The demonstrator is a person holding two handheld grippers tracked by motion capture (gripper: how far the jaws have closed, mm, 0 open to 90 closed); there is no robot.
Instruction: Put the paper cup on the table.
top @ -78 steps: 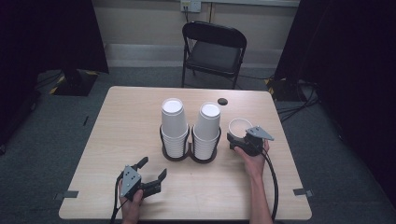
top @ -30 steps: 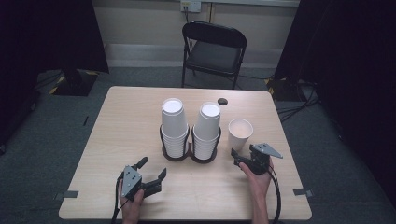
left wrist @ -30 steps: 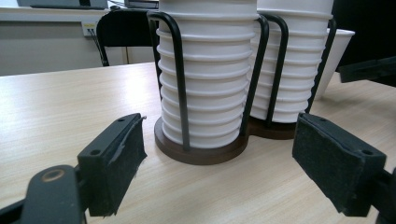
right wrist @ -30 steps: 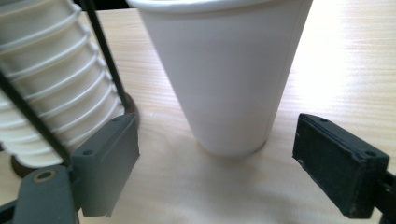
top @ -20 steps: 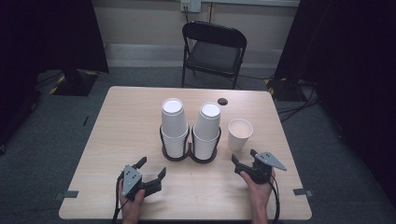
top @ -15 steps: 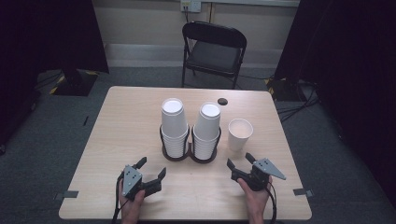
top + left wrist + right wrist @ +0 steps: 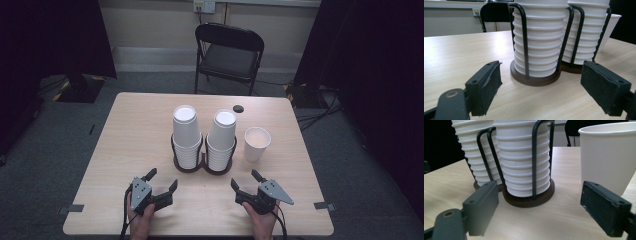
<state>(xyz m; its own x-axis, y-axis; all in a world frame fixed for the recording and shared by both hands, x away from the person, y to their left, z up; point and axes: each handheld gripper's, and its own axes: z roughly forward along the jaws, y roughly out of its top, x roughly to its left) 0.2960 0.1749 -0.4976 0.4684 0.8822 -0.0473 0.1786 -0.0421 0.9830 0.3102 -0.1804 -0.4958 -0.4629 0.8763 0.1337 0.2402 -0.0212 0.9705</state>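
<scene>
Two tall stacks of white paper cups, the left stack (image 7: pixel 186 135) and the right stack (image 7: pixel 221 138), stand in a black wire holder (image 7: pixel 204 162) with round brown bases (image 7: pixel 534 79) at the table's middle. Just right of the holder, a single white cup (image 7: pixel 257 143) stands upright by itself; its wall (image 7: pixel 607 157) rises beyond my right jaw. My left gripper (image 7: pixel 161 179) rests open near the front edge, facing the left stack (image 7: pixel 537 37). My right gripper (image 7: pixel 244 179) is open with nothing between its jaws, which have just been opening, and it faces the right stack (image 7: pixel 524 160).
The light wood table (image 7: pixel 135 130) has a small dark round disc (image 7: pixel 238 108) behind the cups. A black folding chair (image 7: pixel 227 55) stands at the far side. Cables trail from both grippers over the near edge.
My right gripper let go of the single cup, which stays beside the holder, and drew back toward the near edge, ending left of the cup. The left gripper stayed put.
</scene>
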